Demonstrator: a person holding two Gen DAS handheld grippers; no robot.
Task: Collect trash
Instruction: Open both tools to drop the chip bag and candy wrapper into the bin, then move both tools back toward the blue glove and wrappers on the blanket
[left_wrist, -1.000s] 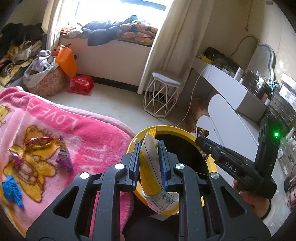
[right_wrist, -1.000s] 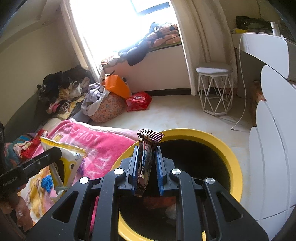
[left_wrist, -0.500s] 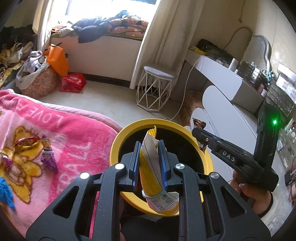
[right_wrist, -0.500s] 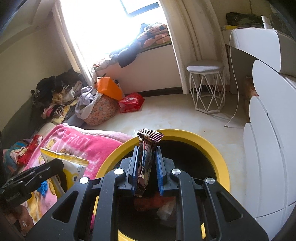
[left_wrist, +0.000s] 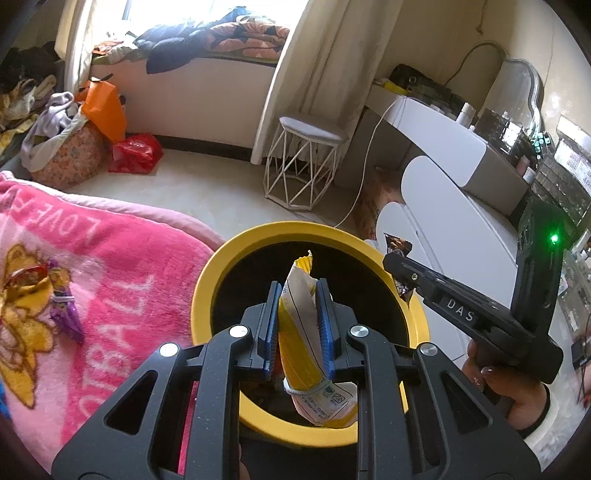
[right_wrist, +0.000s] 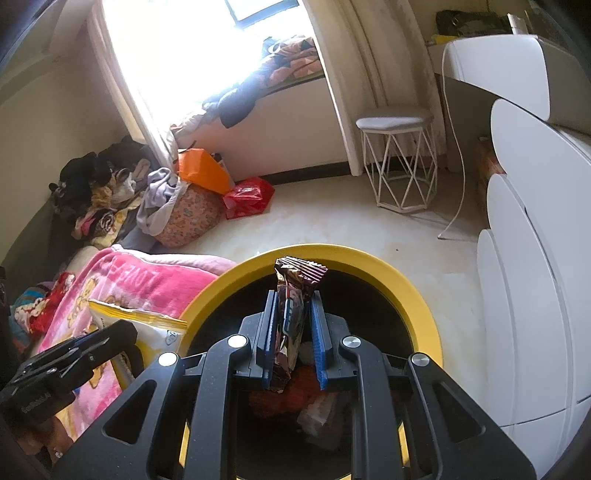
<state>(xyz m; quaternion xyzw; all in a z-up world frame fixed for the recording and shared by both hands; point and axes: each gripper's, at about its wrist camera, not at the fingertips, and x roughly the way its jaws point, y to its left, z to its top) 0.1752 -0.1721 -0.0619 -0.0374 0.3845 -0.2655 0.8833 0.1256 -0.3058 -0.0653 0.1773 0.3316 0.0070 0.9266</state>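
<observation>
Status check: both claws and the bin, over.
Left claw shut on yellow snack bag. Right claw shut on brown wrapper. Both over yellow-rimmed bin. Nothing blocking.

A pink blanket (left_wrist: 122, 258) with a yellow bear print covers the bed. A white wire-frame stool (left_wrist: 308, 162) stands on the pale floor (right_wrist: 332, 218) by the curtain (left_wrist: 325, 74). An orange bag (left_wrist: 105, 110) and red bag (right_wrist: 247, 197) lie beside a floral laundry basket (right_wrist: 188, 218).
</observation>
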